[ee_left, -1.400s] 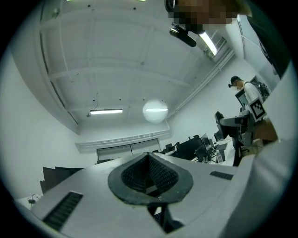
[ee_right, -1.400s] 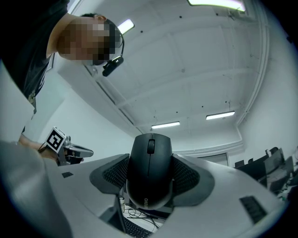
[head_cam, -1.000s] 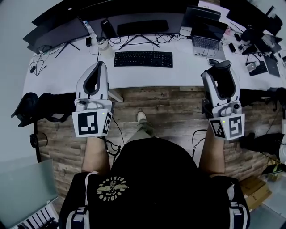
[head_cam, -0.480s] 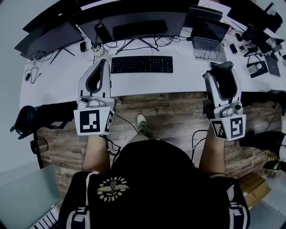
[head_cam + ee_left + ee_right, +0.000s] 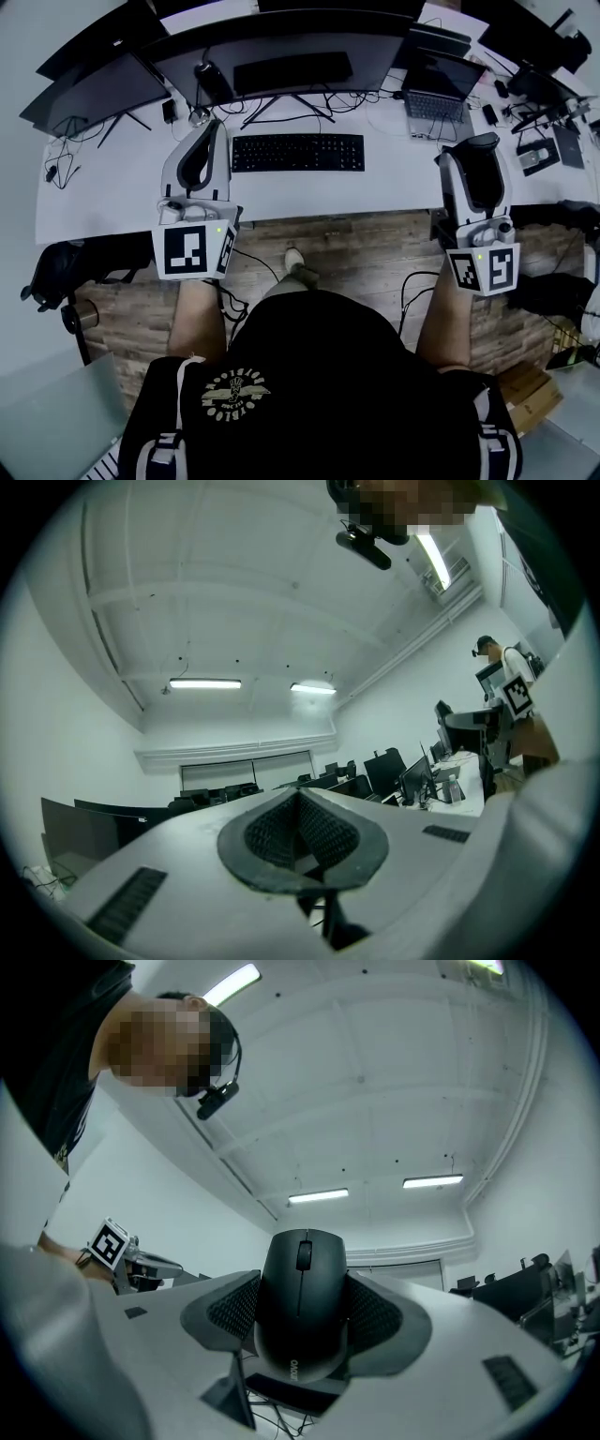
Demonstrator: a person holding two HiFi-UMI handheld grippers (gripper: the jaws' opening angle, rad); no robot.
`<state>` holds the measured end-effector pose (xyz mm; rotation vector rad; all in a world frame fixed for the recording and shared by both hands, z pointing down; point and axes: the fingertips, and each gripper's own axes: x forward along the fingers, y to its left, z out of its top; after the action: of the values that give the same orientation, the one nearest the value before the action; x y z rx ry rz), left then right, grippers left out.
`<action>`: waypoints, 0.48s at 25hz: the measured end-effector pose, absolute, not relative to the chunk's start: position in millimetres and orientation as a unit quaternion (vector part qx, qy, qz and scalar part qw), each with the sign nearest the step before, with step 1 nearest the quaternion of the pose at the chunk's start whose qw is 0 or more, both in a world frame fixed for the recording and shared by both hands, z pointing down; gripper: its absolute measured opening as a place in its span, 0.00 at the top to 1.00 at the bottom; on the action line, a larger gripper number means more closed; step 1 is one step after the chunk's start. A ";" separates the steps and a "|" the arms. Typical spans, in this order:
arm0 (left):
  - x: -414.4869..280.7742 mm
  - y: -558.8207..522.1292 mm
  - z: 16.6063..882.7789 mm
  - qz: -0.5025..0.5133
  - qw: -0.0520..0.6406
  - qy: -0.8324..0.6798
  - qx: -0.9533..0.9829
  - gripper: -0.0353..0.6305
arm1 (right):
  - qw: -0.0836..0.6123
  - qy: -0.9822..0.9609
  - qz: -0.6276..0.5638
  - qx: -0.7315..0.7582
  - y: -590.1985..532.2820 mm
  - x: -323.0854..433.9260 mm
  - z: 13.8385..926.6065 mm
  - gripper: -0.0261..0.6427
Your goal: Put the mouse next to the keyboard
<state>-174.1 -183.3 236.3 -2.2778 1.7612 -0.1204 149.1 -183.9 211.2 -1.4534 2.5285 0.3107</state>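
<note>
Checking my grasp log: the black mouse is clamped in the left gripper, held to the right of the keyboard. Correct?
No: the right gripper, not the left, clamps the mouse, as the right gripper view shows. It is held to the right of the keyboard.

A white tabletop spans the view. Along its far edge stand a wide monitor at the middle and a second monitor toward the left corner, with an open laptop toward the right. Loose cables lie near the left edge. Below the near edge is a wood-plank floor. Overhead, strip lights glow on a white ceiling.
</note>
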 end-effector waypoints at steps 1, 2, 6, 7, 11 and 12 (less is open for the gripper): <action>-178.0 -188.4 235.0 -0.040 0.129 0.606 -0.784 0.94 | 0.104 0.857 0.108 -0.494 -187.9 146.0 208.8 0.53; -181.7 -193.7 233.5 -0.038 0.130 0.605 -0.785 0.94 | 0.103 0.856 0.110 -0.494 -192.1 142.9 206.2 0.53; -193.7 -216.0 228.4 -0.033 0.134 0.601 -0.787 0.94 | 0.105 0.851 0.117 -0.502 -208.1 135.3 198.0 0.53; -196.8 -221.2 228.3 -0.033 0.134 0.599 -0.789 0.94 | 0.105 0.849 0.118 -0.505 -211.4 134.2 197.0 0.53; -208.6 -243.3 227.5 -0.027 0.133 0.590 -0.796 0.94 | 0.102 0.841 0.122 -0.517 -225.0 126.2 194.0 0.53; -209.9 -249.1 228.3 -0.026 0.133 0.586 -0.799 0.94 | 0.100 0.839 0.123 -0.520 -228.2 123.7 194.3 0.53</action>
<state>-209.9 -249.1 228.3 -2.3166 1.6991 -0.0765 123.7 -228.2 194.3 -1.5362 2.4808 0.3621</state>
